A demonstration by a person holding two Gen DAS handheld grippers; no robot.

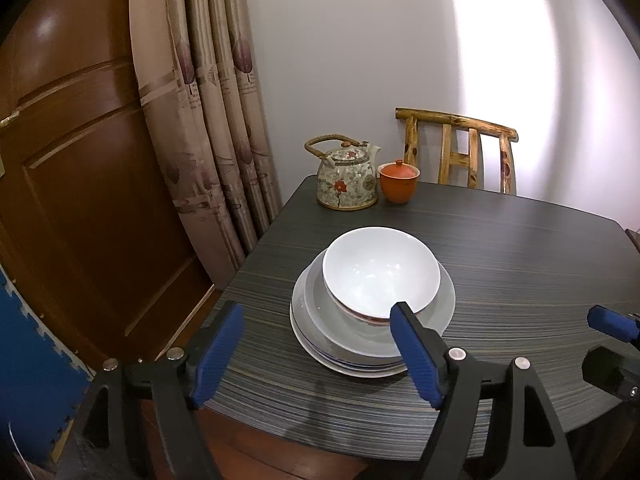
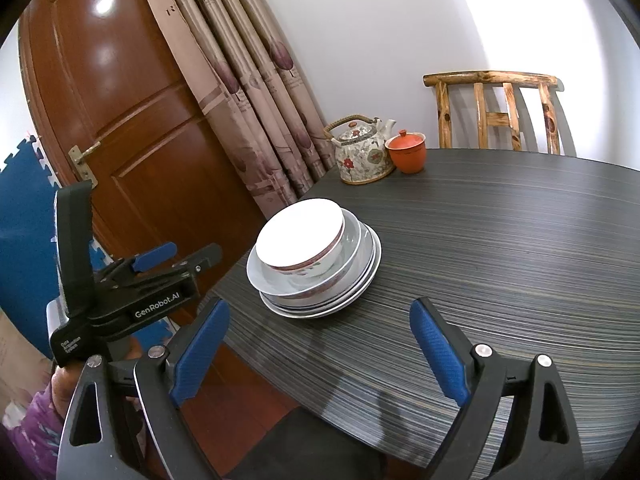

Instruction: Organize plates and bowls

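Observation:
A white bowl with a red-patterned outside sits on top of a stack of white plates near the left edge of the dark table. My left gripper is open just short of the stack. Its right finger overlaps the bowl's near rim in the picture, and neither pad presses on anything. In the right wrist view the bowl and plates lie ahead and to the left. My right gripper stands open over the bare table, holding nothing.
A floral teapot and an orange lidded cup stand at the table's far corner. A wooden chair is behind them. A curtain and a brown door are on the left. The left gripper's body shows beside the table edge.

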